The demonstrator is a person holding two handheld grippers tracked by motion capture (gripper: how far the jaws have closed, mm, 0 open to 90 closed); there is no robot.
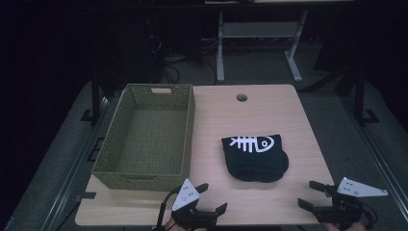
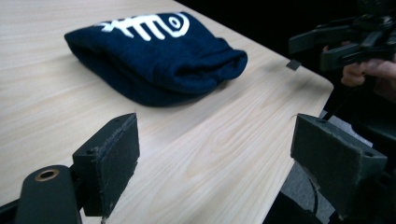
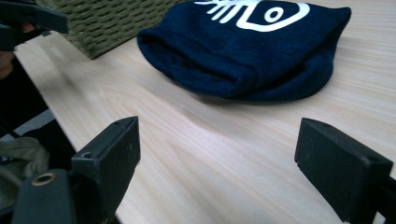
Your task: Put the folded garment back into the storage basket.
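A folded dark blue garment (image 1: 255,156) with a white fish-skeleton print lies on the wooden table (image 1: 269,115), right of middle. It also appears ahead of the jaws as the garment (image 2: 154,56) in the left gripper view and the garment (image 3: 252,51) in the right gripper view. My left gripper (image 1: 211,197) hovers at the near edge, left of the garment, open and empty. Open too, my right gripper (image 1: 310,193) sits at the near right corner with nothing between its jaws. Both grippers are apart from the garment.
An empty green woven basket (image 1: 115,144) stands on the table's left half, its corner seen as the basket (image 3: 107,23) in the right gripper view. A round cable hole (image 1: 241,97) is at the far edge. Table legs and dark floor lie beyond.
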